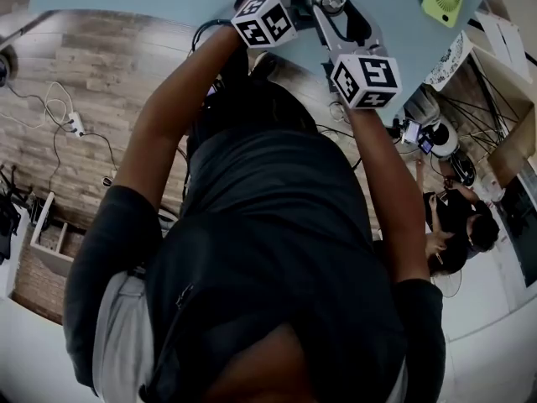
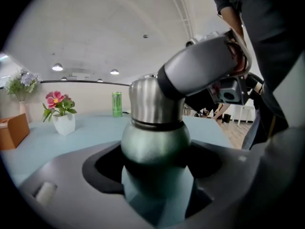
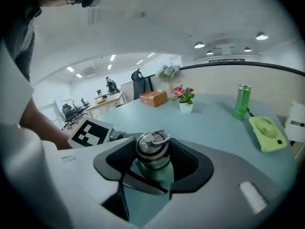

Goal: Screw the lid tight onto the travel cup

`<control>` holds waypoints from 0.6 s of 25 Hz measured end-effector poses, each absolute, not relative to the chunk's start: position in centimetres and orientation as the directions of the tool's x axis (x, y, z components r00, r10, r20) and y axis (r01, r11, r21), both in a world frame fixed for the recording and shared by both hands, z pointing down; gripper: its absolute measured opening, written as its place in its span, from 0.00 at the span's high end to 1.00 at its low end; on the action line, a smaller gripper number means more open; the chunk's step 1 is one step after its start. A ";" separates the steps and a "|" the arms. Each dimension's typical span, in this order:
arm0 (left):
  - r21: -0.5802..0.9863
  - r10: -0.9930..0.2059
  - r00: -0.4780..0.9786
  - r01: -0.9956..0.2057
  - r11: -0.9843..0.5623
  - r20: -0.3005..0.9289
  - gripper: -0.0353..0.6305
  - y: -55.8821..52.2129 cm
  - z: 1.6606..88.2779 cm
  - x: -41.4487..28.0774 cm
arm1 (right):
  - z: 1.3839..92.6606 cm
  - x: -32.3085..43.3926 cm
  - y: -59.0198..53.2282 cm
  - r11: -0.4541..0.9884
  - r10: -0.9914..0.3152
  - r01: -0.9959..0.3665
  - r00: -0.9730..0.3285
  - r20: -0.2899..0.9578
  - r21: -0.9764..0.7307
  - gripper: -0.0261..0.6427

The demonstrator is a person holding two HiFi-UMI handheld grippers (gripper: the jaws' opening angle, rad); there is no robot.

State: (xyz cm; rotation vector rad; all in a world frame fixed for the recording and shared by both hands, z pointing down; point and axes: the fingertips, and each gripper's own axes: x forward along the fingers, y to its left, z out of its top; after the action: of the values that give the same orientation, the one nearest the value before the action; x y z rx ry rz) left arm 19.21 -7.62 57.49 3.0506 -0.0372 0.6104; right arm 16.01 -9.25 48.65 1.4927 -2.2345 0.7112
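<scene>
Travel cup: green rounded metal travel cup (image 2: 155, 142) with a brushed steel screw lid (image 3: 152, 149), held between the two grippers over the pale blue table (image 3: 214, 123); no view shows whether its base touches the top.
Left gripper (image 2: 155, 168): jaws closed in on the green body, one dark pad on each side, just below the steel collar.
Right gripper (image 3: 152, 168): jaws clamped on the lid, pads hugging its sides, ring handle on top poking out between them.
Left gripper view only: cup stands upright, and the other gripper's grey body comes in from the upper right, down onto the lid.
Right gripper view only: the ring handle, plus the left gripper's black-and-white marker cube (image 3: 90, 132) just beside the cup.
Head view only: both arms reach out to the table's near edge; the cup is nearly hidden behind the grippers.
Table extras: tall green can (image 3: 241, 101), lime green fan (image 3: 267, 132), white pot of pink flowers (image 2: 59, 113), orange-brown box (image 3: 153, 98), all well apart from the cup.
</scene>
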 end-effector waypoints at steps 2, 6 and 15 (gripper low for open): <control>0.025 -0.017 0.923 -0.029 -0.999 0.385 0.32 -7.6 57.5 19.1 | 48.6 16.0 -9.2 0.278 -0.768 -0.938 -0.345 0.539 -0.205 0.62; 0.025 -0.017 0.923 -0.029 -0.999 0.384 0.32 -7.5 57.4 19.1 | 48.6 16.0 -9.1 0.277 -0.774 -0.941 -0.339 0.535 -0.196 0.62; 0.034 -0.014 0.925 -0.030 -0.999 0.381 0.32 -7.7 57.4 19.3 | 47.9 16.2 -9.5 0.414 -0.691 -0.898 -0.415 0.591 -0.146 0.60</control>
State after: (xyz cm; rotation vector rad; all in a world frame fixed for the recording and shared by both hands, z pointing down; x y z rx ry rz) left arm 19.30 -7.71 57.42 3.0433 -0.0347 0.6018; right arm 16.21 -9.51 47.88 1.3526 -2.2312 0.6277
